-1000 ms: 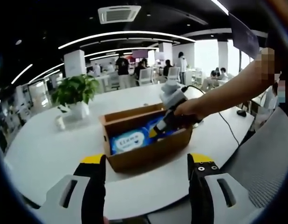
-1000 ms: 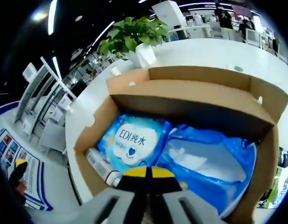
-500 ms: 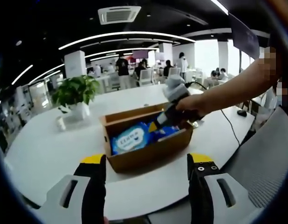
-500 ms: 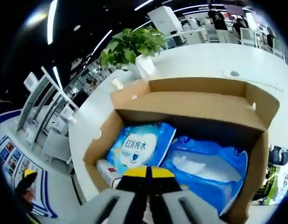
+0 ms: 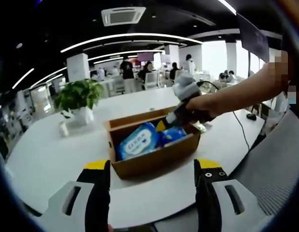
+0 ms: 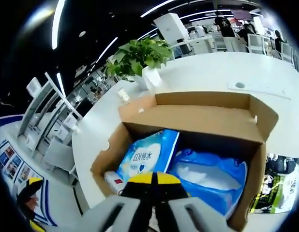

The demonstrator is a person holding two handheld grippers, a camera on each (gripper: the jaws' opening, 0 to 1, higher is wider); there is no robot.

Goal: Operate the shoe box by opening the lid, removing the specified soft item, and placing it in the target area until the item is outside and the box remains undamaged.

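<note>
The shoe box [image 6: 198, 121] sits open on the white table [image 5: 48, 159], its lid flap folded back on the far side from the right gripper [image 6: 150, 180]. That gripper's 2 yellow-tipped jaws are pressed together with no visible gap, right at the near edge of the blue-and-white wipes pack [image 6: 147, 157], which stands tilted, its far end raised above the box floor. The jaws look pinched on the pack's near edge, though the contact itself is hidden behind the tips. Just to the right of the jaws lies a crumpled blue plastic bag [image 6: 207, 176]; to their left, low in the box, a small white item with red [image 6: 112, 180].

The left gripper [image 5: 152, 169] hangs well short of the box with its jaws spread wide, nothing between them, the box [image 5: 149, 145] ahead and centred.

Risks, as I judge them: a thin edge grip could slip and drop the pack back in; the pack could snag the bag and drag it along; with the box unbraced, a catch on the cardboard wall might lift or tear it
</note>
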